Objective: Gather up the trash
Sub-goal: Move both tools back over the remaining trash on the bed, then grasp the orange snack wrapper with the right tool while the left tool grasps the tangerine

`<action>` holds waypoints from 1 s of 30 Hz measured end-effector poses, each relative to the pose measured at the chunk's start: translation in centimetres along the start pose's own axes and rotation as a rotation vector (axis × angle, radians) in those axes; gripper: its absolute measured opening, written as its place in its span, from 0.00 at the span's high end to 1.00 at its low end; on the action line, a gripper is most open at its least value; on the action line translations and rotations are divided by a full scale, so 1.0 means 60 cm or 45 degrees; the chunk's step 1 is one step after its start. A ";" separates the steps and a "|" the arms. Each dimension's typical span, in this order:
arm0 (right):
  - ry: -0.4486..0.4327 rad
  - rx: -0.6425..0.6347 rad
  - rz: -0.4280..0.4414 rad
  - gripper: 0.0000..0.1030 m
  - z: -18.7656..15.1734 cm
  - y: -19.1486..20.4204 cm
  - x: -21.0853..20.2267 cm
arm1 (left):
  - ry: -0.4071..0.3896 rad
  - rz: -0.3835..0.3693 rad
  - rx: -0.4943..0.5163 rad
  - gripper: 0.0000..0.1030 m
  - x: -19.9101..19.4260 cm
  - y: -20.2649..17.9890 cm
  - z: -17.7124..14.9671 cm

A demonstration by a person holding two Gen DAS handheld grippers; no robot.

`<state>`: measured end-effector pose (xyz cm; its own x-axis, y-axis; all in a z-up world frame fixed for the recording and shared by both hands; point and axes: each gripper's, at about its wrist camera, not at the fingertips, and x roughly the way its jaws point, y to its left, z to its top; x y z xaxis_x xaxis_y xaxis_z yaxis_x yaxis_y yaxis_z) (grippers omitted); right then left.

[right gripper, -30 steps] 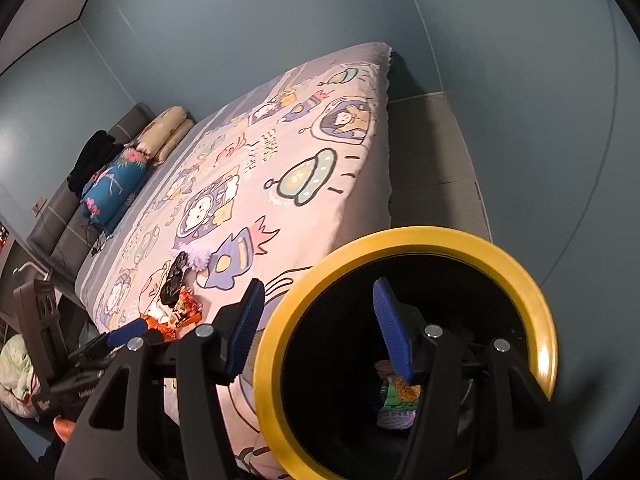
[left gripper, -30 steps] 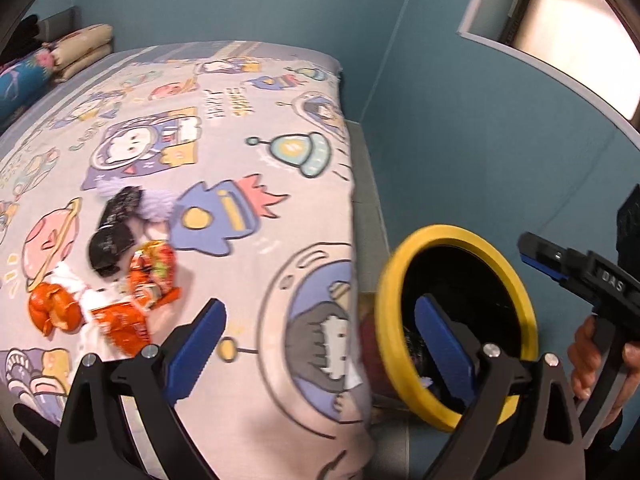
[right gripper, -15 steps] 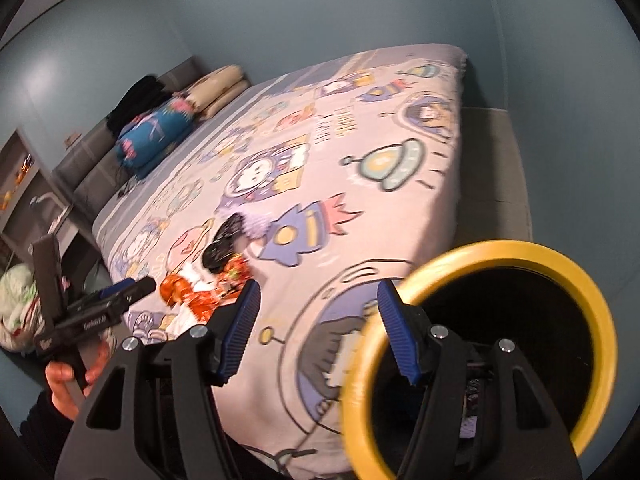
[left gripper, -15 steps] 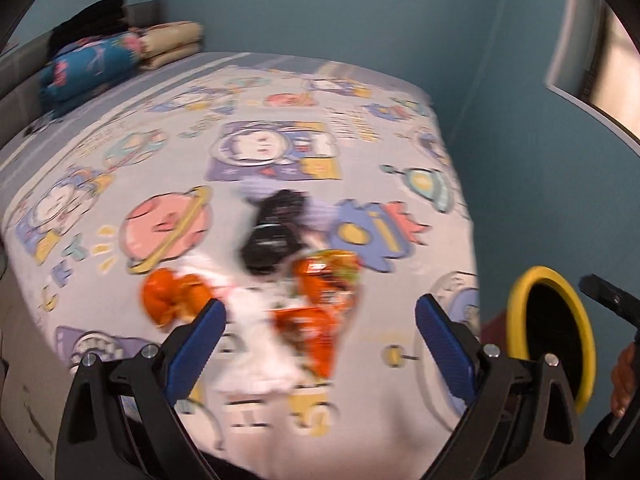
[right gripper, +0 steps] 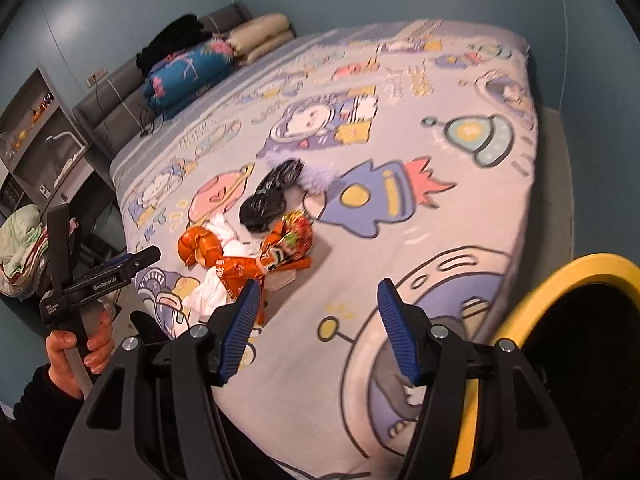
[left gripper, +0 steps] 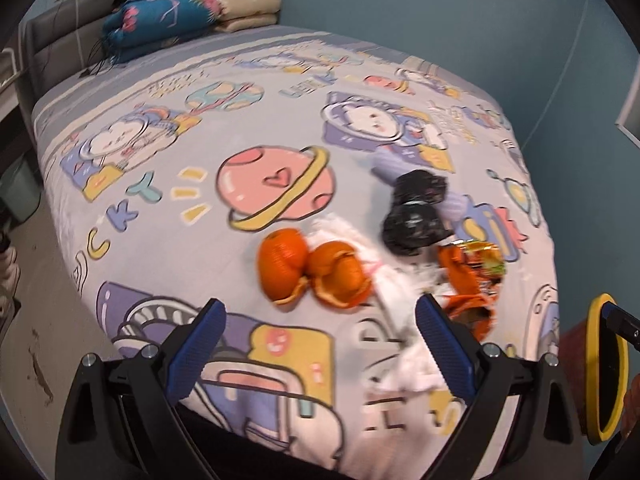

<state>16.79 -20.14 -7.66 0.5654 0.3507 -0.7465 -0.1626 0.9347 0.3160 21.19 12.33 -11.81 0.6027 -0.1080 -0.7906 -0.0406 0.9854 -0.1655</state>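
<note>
A pile of trash lies on the bed: orange peels (left gripper: 310,270) (right gripper: 200,246), white crumpled tissue (left gripper: 404,284) (right gripper: 208,294), a black plastic bag (left gripper: 416,214) (right gripper: 270,200), and orange snack wrappers (left gripper: 474,276) (right gripper: 292,240). My left gripper (left gripper: 320,344) is open and empty, just short of the peels. My right gripper (right gripper: 318,328) is open and empty above the bed's near part, right of the pile. A yellow-rimmed black bin (left gripper: 604,372) (right gripper: 568,360) stands off the bed's right side.
The bed (left gripper: 168,216) (right gripper: 420,240) has a cartoon space-print sheet. Folded blankets and pillows (left gripper: 180,16) (right gripper: 216,56) lie at its head. A shelf unit (right gripper: 36,128) and floor (left gripper: 32,320) lie to the left; blue walls surround.
Both grippers have swung left, away from the bin and toward the trash pile. The bin slid to the right edge of both views. The left gripper moved closer to the peels.
</note>
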 end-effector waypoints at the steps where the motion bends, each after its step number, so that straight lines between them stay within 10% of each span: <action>1: 0.022 0.003 -0.003 0.44 0.002 0.003 0.015 | 0.011 0.004 -0.008 0.11 0.007 0.008 -0.002; 30: 0.426 0.174 0.090 0.49 0.061 0.043 0.248 | 0.141 -0.035 -0.202 0.18 0.144 0.092 0.046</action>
<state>27.74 -12.73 -15.83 0.2570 0.4349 -0.8630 -0.0698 0.8990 0.4323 28.37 17.22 -17.94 0.5140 -0.1572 -0.8433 -0.1560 0.9495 -0.2721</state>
